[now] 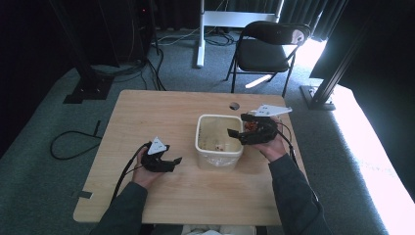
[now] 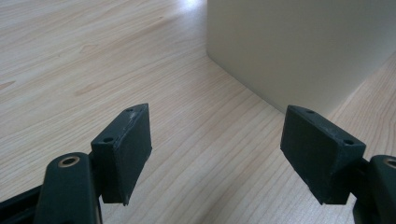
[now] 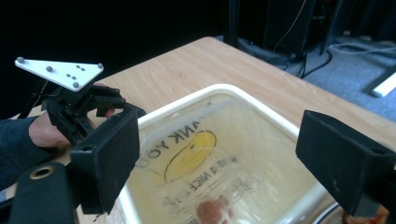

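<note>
The cream bin (image 1: 219, 141) stands mid-worktop (image 1: 147, 107), bare wood all round it. The right hand-held gripper (image 1: 236, 133) hangs over its right rim, jaws wide and empty; the left hand-held gripper (image 1: 177, 160) rests near its left wall, wide, empty. A printed plastic liner (image 3: 205, 158) holds small reddish bits (image 3: 214, 211)

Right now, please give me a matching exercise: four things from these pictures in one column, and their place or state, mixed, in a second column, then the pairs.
1. left gripper
2. right gripper
3. white bin
4. folding chair

a. on the carpet beyond the table
b. open above the bin
c. lined with a printed plastic bag
d. open, low over the wood beside the bin

Pairs: 1-d, 2-b, 3-c, 4-a
</note>
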